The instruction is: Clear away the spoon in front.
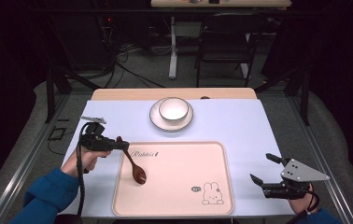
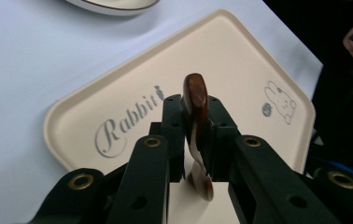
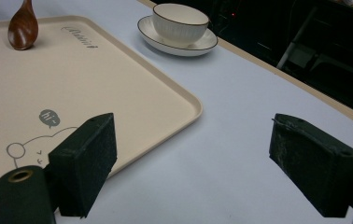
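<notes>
A brown wooden spoon (image 1: 134, 165) slants over the left part of the cream tray (image 1: 184, 196), its bowl low on the tray surface. My left gripper (image 1: 118, 144) is shut on the spoon's handle at the tray's left edge. In the left gripper view the spoon (image 2: 196, 122) stands pinched between the two black jaws, bowl pointing away over the tray (image 2: 240, 60). My right gripper (image 1: 264, 169) rests open on the table to the right of the tray, nothing between its jaws. The right gripper view shows the spoon's bowl (image 3: 23, 29) on the tray (image 3: 118, 93).
A white bowl (image 1: 173, 110) sits on a white saucer (image 1: 156, 120) at the back middle of the table; the bowl (image 3: 180, 22) and saucer (image 3: 198, 46) also appear in the right gripper view. The tray carries a "Rabbit" script and a rabbit drawing (image 1: 210, 193). A chair (image 1: 226, 44) stands beyond the table.
</notes>
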{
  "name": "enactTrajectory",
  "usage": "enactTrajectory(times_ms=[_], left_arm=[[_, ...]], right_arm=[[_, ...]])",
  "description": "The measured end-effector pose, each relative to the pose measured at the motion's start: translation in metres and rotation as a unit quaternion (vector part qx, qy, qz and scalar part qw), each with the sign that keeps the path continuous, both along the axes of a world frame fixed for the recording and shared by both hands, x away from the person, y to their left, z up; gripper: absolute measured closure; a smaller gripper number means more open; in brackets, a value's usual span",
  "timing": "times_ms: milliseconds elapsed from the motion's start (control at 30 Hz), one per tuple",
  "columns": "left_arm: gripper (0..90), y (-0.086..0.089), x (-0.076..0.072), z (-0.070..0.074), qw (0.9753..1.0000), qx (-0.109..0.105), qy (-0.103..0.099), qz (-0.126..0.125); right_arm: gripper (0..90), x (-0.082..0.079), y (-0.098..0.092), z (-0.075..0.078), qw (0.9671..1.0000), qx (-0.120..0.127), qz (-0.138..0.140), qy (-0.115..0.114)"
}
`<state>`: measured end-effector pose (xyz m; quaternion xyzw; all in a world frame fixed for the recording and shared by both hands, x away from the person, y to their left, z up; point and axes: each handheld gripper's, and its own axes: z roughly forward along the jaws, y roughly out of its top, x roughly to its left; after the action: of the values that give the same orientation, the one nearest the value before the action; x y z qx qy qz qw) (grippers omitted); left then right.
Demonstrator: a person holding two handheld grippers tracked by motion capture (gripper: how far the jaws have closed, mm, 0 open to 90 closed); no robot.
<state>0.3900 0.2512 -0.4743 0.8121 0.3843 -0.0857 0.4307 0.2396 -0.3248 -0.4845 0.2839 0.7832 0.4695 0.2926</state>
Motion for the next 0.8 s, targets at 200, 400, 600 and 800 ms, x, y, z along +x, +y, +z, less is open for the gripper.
enactTrajectory(times_ms=[200,400,600,800], left_arm=[[78.2,-0.001,0.001,-0.008,0.9994,-0.002,-0.019,0.03],[75.4,-0.002,0.005,-0.016,0.9982,0.001,-0.033,0.051],[73.6,-0.005,0.008,-0.028,0.9969,-0.002,-0.043,0.066],[72.0,-0.01,0.014,-0.038,0.9966,-0.001,-0.041,0.072]], right_arm=[[14.1,0.0,0.0,0.0,1.0,0.0,0.0,0.001],[14.1,0.0,0.0,0.0,1.0,0.001,0.0,0.003],[14.1,0.0,0.0,0.0,1.0,0.0,-0.001,0.001],[14.1,0.0,0.0,0.0,1.0,0.001,-0.001,0.002]])
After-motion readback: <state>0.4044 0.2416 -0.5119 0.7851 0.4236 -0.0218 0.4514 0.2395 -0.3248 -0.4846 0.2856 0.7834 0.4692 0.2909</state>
